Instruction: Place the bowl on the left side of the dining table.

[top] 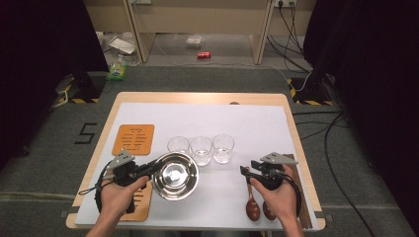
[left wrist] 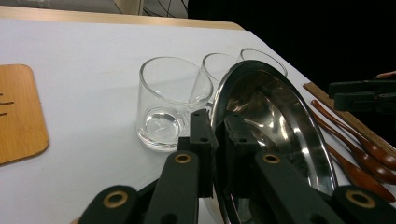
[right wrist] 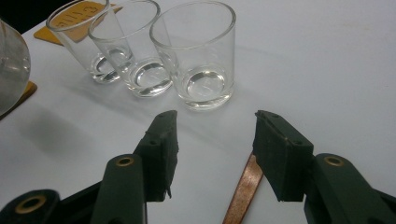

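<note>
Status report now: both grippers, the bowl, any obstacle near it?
Left gripper shut on steel bowl rim. Right gripper open, empty, over a wooden spoon. Three glasses just beyond the bowl.

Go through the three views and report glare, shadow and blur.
High view: a bright glare spot sits in the bowl, and the room beyond the table is dark. Left gripper view: streaky reflections cross the bowl's inside, and the near jaws are soft. Right gripper view: the glasses are sharp with highlights in their bases; a soft grey shadow lies left of the right gripper.
</note>
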{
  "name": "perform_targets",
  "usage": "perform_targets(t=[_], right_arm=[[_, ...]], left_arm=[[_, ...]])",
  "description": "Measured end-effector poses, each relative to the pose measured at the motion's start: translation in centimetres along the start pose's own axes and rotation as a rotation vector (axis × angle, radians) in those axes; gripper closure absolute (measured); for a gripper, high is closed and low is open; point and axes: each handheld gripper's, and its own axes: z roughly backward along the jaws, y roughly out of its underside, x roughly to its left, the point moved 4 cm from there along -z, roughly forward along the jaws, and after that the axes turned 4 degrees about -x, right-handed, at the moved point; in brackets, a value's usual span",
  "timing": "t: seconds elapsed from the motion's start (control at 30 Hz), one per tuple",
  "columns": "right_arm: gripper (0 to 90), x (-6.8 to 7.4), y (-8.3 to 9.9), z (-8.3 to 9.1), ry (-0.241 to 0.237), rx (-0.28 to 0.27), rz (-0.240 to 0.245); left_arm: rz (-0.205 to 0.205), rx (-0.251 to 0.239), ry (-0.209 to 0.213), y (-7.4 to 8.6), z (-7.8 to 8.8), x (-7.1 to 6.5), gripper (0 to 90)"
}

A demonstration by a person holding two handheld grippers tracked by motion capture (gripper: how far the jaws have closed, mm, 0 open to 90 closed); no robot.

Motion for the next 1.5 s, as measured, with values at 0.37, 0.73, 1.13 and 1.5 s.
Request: perform_targets(t=[0.37,0.73,1.13,1.5], right_arm=[[50.0,0.0,0.0,0.1,-0.001,-0.001,-0.004],[50.0,0.0,0.0,0.0,0.0,0.0,0.0],[50.0,-0.1,0.0,0.0,0.001,0.0,-0.001],[49.9,0.0,0.0,0.0,0.0,0.001,-0.001]], left_arm=[[0.004,-0.009,-0.018,-0.5,0.5,0.8,83.3],[0.022,-0.02,-0.043,-0.7,0.9,1.9,83.3],[0.036,-0.037,-0.069,-1.3,1.4,3.0,83.3],[0.048,-0.057,-0.096,-1.9,2.1,4.2,83.3]])
